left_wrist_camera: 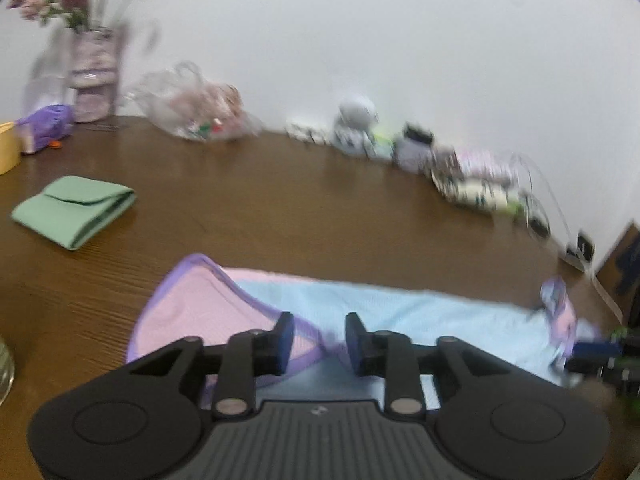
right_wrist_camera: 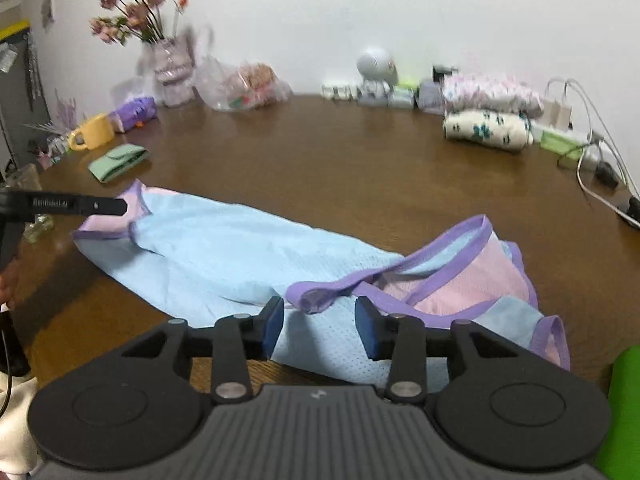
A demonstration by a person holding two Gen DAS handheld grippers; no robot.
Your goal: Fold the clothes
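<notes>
Both grippers, left (left_wrist_camera: 319,338) and right (right_wrist_camera: 319,326), hover with jaws apart, empty, over the blue-and-pink garment (right_wrist_camera: 224,256) on the counter (right_wrist_camera: 360,168); a folded green cloth (right_wrist_camera: 118,162) lies at ten o'clock; the left gripper's lettering is too blurred to read.

Blurred white lettering on left gripper (right_wrist_camera: 120,206), unreadable

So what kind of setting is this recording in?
Likely a lived-in home room: a wooden table against a white wall, holding a vase of flowers, a yellow mug and folded clothes.
</notes>
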